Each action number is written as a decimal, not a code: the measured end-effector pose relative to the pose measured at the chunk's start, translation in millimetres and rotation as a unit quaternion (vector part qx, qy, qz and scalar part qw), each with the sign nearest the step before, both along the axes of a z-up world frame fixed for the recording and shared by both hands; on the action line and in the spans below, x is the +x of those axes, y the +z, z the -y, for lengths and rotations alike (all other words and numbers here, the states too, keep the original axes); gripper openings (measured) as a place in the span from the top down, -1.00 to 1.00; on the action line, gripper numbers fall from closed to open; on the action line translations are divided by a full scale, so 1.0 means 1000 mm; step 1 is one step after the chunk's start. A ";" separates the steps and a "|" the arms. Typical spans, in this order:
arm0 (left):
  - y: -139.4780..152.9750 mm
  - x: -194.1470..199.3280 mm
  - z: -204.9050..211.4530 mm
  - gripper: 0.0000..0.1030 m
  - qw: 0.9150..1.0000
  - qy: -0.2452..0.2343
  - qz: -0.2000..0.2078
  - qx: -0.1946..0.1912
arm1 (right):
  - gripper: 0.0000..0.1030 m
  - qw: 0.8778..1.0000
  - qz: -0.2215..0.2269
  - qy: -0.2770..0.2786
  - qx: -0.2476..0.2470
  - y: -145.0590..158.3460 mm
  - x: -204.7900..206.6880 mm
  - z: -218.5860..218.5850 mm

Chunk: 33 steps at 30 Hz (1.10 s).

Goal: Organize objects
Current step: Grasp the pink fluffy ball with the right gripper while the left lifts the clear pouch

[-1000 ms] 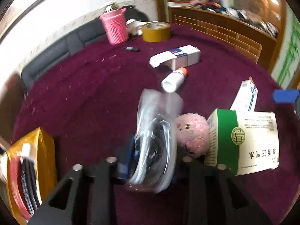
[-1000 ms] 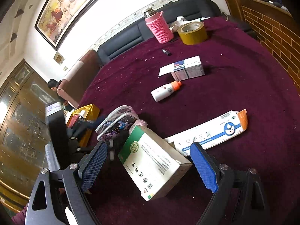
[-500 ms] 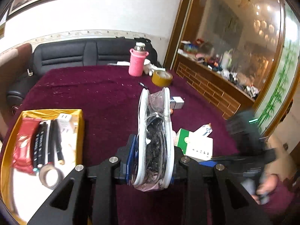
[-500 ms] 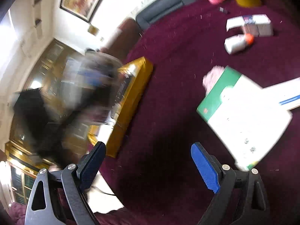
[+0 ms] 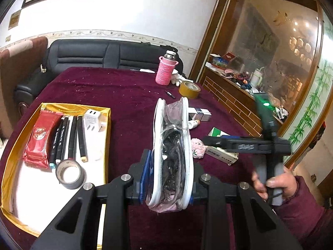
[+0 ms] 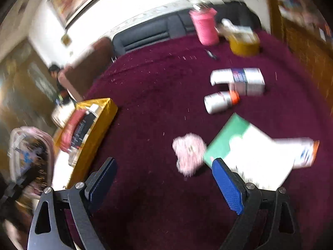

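Observation:
My left gripper is shut on a clear zip pouch with dark cables inside, held upright above the maroon table. The pouch also shows at the left edge of the blurred right wrist view. A gold tray on the left holds a red packet, markers, a white charger and a tape roll. My right gripper is open and empty above the table, near a pink plush and a green-and-white box.
A white bottle, a small white box, a long carton, yellow tape and a pink knitted flask lie farther back. A black sofa stands behind the table.
My left gripper lifted the pouch off the table and swung left, so the gold tray is now in view. My right gripper swung about, open, and now faces the plush and box.

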<state>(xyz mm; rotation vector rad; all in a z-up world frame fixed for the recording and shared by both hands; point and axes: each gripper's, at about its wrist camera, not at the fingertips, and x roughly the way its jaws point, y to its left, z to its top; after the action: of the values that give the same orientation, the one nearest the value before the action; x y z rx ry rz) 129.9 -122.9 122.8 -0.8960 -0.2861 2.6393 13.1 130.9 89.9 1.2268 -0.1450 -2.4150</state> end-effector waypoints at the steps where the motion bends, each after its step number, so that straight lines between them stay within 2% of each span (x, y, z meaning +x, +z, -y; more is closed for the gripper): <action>1: -0.001 0.001 0.004 0.46 1.000 0.001 0.001 0.003 | -0.85 1.000 -0.007 0.006 0.028 -0.003 -0.003 0.014; 5: -0.005 0.004 0.017 0.46 1.000 0.013 0.005 0.008 | -0.80 0.996 0.005 0.022 0.092 -0.028 -0.028 0.041; 9: -0.010 0.004 0.031 0.46 1.000 0.027 0.010 0.012 | -0.43 0.988 0.007 0.022 0.154 -0.047 -0.034 0.054; 10: -0.011 0.003 0.034 0.46 0.999 0.030 0.012 0.015 | -0.39 0.987 0.006 0.020 0.159 -0.048 -0.033 0.055; 12: -0.014 0.002 0.039 0.46 0.999 0.035 0.014 0.021 | -0.11 0.985 0.001 0.012 0.172 -0.051 -0.032 0.053; 14: -0.017 0.000 0.043 0.46 0.999 0.040 0.016 0.021 | 0.06 0.983 -0.001 0.005 0.184 -0.052 -0.033 0.048; 15: -0.017 0.000 0.046 0.46 0.999 0.043 0.017 0.022 | 0.21 0.982 -0.001 0.003 0.186 -0.052 -0.032 0.046; 18: -0.018 0.004 0.055 0.46 0.998 0.054 0.017 0.024 | 0.40 0.984 -0.002 -0.004 0.176 -0.049 -0.030 0.040; 22: -0.020 0.009 0.072 0.46 0.997 0.072 0.021 0.035 | 0.43 0.984 -0.005 -0.005 0.177 -0.049 -0.032 0.037; 25: -0.021 0.013 0.078 0.46 0.996 0.080 0.023 0.038 | 0.34 0.985 -0.003 -0.006 0.173 -0.053 -0.037 0.038; 28: -0.022 0.015 0.079 0.46 0.995 0.083 0.025 0.040 | 0.02 0.981 -0.004 0.005 0.194 -0.056 -0.039 0.046; 29: -0.022 0.016 0.079 0.46 0.995 0.083 0.024 0.041 | -0.18 0.978 -0.008 0.015 0.207 -0.059 -0.039 0.052; 30: -0.022 0.018 0.079 0.46 0.995 0.083 0.022 0.042 | -0.27 0.973 -0.010 0.029 0.228 -0.063 -0.038 0.060; 32: -0.020 0.021 0.080 0.46 0.996 0.085 0.016 0.039 | -0.19 0.966 -0.020 0.023 0.255 -0.067 -0.034 0.067; 33: -0.018 0.022 0.080 0.46 0.996 0.086 0.012 0.035 | 0.05 0.968 -0.024 0.013 0.250 -0.065 -0.031 0.067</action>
<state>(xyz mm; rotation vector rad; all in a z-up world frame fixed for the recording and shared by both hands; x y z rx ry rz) 152.3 -203.0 104.6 -0.9180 -0.4799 2.7561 -18.4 64.3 24.6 1.3558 0.5239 -2.5377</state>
